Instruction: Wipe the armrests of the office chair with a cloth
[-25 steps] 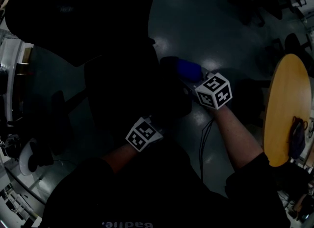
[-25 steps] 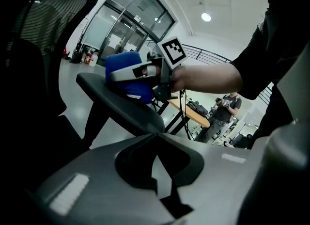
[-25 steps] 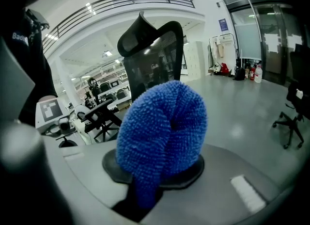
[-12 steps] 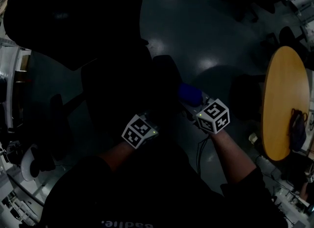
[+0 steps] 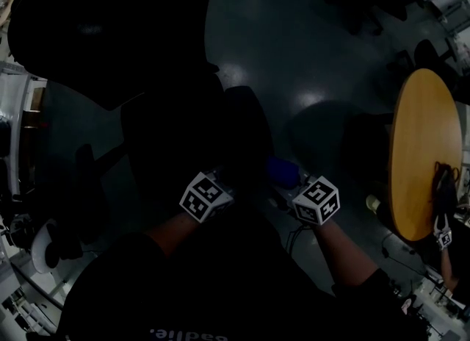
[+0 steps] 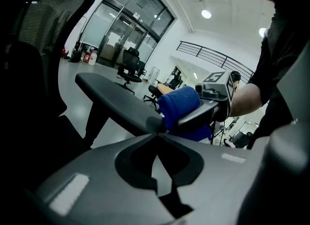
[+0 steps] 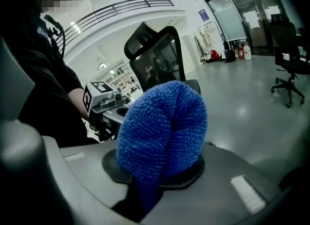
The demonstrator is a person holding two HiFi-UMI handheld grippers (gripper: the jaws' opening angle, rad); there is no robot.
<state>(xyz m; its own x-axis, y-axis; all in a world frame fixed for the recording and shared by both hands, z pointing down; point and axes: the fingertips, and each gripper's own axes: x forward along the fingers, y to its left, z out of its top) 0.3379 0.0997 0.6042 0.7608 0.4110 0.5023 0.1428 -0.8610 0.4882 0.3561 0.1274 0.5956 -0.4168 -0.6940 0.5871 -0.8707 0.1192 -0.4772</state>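
The right gripper, clamped on the blue cloth, is at the near end of the armrest, whose length runs away from it; the left gripper is closed, empty.

I count two tongs, my left tongs and my right tongs, each carrying one marker cube. There is one blue cloth. One office chair stands before me, with one armrest plainly in sight. One round wooden bench. One background chair shows clearly; the dimmer ones I cannot count.
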